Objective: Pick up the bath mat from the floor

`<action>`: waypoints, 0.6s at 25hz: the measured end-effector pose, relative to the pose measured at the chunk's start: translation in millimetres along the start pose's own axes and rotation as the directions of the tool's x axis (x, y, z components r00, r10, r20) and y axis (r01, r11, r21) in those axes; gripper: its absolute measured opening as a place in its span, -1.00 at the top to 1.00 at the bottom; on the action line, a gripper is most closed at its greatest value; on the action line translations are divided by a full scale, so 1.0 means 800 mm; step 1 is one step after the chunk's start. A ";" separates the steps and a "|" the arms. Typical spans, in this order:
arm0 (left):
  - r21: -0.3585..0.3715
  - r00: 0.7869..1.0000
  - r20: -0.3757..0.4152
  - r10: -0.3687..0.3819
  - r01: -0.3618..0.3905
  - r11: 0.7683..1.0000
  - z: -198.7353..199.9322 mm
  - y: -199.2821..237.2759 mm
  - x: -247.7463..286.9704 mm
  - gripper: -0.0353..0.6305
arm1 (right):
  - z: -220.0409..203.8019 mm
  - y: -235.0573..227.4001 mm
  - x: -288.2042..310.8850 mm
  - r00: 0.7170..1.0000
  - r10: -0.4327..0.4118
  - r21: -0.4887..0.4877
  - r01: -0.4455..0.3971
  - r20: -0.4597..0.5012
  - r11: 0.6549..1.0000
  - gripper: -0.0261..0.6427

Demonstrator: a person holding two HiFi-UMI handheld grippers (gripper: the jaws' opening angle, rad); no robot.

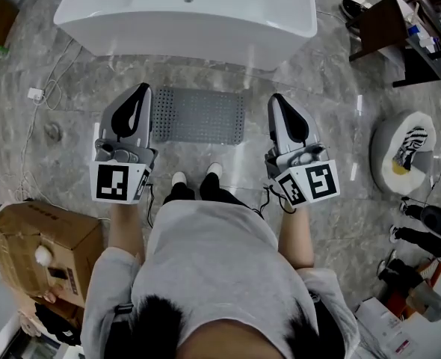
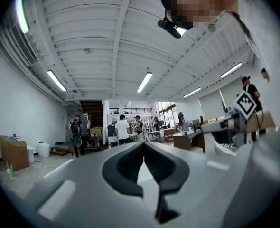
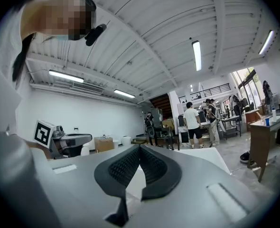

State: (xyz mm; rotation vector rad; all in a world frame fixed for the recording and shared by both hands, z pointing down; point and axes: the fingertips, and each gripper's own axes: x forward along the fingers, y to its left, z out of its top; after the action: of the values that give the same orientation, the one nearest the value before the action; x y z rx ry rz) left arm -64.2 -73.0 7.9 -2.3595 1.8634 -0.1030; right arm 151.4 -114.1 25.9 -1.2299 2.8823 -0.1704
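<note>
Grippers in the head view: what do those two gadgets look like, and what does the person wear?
Left gripper and right gripper are twins: grey-white tapered shells with black insets, dark ribbed pads, and a cube of black-and-white square markers at each rear. Thin black cables trail back. The person wears a light-grey short-sleeved top.

Head view looks steeply down; gripper views face level toward people (image 2: 122,127)

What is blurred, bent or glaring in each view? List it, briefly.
Head view: evenly lit and sharp; mat crisp, white tub nearly washed out, light streaks on the floor. Left gripper view: fisheye, dark corners, bowed ceiling beams, left gripper soft up close. Right gripper view: same fisheye, glaring strip light, right gripper soft near the lens.
</note>
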 end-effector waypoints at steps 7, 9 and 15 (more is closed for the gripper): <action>0.024 0.999 -0.012 0.049 -0.049 0.999 -0.008 -0.006 0.003 0.89 | -0.013 -0.013 0.010 0.998 0.054 0.007 -0.054 -0.008 0.999 0.92; 0.020 0.998 -0.022 0.056 -0.055 0.998 -0.012 -0.004 0.004 0.89 | -0.018 -0.016 0.014 0.998 0.057 0.013 -0.056 -0.015 0.998 0.92; 0.007 0.997 -0.036 0.061 -0.061 0.998 -0.024 0.017 0.006 0.89 | -0.033 -0.012 0.029 0.998 0.046 0.024 -0.045 -0.042 0.999 0.92</action>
State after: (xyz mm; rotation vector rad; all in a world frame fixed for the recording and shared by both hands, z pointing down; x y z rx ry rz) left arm -78.5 -81.8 25.2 -2.3095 1.9472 -0.1462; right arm 141.1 -134.4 54.1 -1.1695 2.9322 -0.2320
